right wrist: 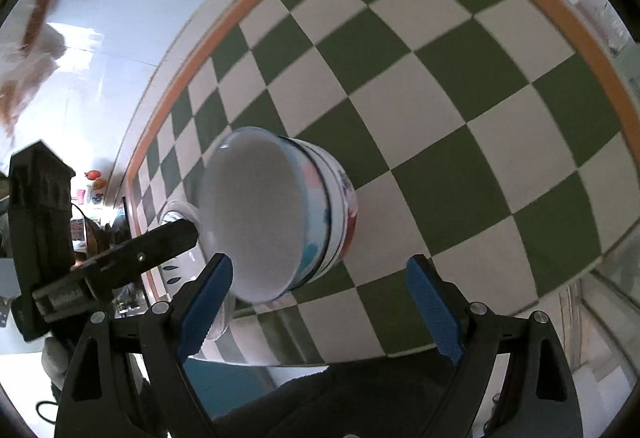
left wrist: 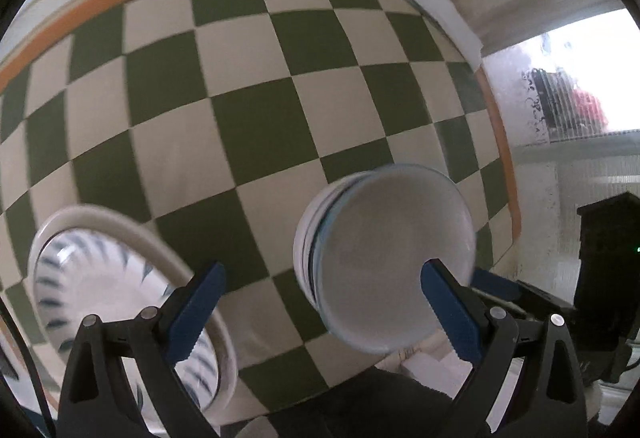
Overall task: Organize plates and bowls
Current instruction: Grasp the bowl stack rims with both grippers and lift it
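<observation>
A stack of nested bowls [left wrist: 384,258] stands on the green and cream checked tablecloth [left wrist: 248,126]; the top bowl is plain white inside. The same stack [right wrist: 276,214] shows blue and red patterns on its sides in the right wrist view. A stack of plates with a blue-striped plate on top [left wrist: 120,294] lies to the left of the bowls. My left gripper [left wrist: 320,302] is open and empty, near the bowls, its right finger in front of the rim. My right gripper [right wrist: 320,302] is open and empty, just right of the bowls.
The other gripper's black body [right wrist: 100,262] reaches in from the left of the right wrist view. A folded white cloth [left wrist: 436,10] lies at the table's far corner. A window [left wrist: 568,78] and a dark box [left wrist: 608,262] stand to the right.
</observation>
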### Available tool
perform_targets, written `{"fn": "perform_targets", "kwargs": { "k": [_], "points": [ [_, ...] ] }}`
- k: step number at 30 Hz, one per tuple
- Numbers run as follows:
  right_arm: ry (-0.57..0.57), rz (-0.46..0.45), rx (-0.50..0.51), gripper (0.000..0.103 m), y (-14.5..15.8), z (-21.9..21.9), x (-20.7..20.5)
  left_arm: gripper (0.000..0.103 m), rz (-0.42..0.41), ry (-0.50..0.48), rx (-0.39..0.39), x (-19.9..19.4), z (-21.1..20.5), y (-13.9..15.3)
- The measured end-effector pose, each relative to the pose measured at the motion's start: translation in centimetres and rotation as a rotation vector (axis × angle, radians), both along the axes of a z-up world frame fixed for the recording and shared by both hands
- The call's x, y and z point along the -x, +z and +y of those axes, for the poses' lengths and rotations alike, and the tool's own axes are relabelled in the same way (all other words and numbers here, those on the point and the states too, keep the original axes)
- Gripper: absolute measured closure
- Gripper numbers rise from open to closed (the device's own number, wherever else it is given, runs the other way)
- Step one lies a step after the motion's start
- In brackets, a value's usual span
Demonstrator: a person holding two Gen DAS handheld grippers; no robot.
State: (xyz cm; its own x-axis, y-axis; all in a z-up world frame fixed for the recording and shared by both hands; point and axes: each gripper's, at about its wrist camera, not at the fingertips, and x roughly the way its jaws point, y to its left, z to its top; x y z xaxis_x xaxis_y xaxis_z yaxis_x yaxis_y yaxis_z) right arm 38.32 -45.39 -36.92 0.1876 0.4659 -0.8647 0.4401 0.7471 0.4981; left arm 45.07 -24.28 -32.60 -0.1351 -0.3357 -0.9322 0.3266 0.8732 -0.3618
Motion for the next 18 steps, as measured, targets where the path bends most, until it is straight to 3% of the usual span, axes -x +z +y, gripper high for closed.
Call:
{"fn": "perform_targets", "kwargs": {
  "k": [8,12,13,14,17,18],
  "points": [
    [0.003,0.034,-0.077,0.013,-4.4,0.5,-1.8,0.008,0.121,-0.034,0.001,-2.4,-1.5,-4.3],
    [0.015,0.060,-0.115,0.017,-6.2,0.8,-2.3,0.045,0.171,-0.089,0.006,-2.4,-2.6,-5.7],
    [0.017,0.066,-0.131,0.018,-6.7,0.9,-2.5,0.053,0.195,-0.087,0.034,-2.4,-2.7,-5.9],
    [0.021,0.072,-0.145,0.020,-7.2,1.1,-2.7,0.052,0.213,-0.085,0.061,-2.3,-2.8,-6.0],
    [0.020,0.074,-0.170,0.050,-8.3,1.2,-3.0,0.052,0.210,-0.073,0.080,-2.5,-2.5,-5.9],
    [0.010,0.071,-0.175,0.052,-8.7,1.1,-3.0,0.053,0.209,-0.070,0.086,-2.4,-2.5,-5.9]
  ]
}}
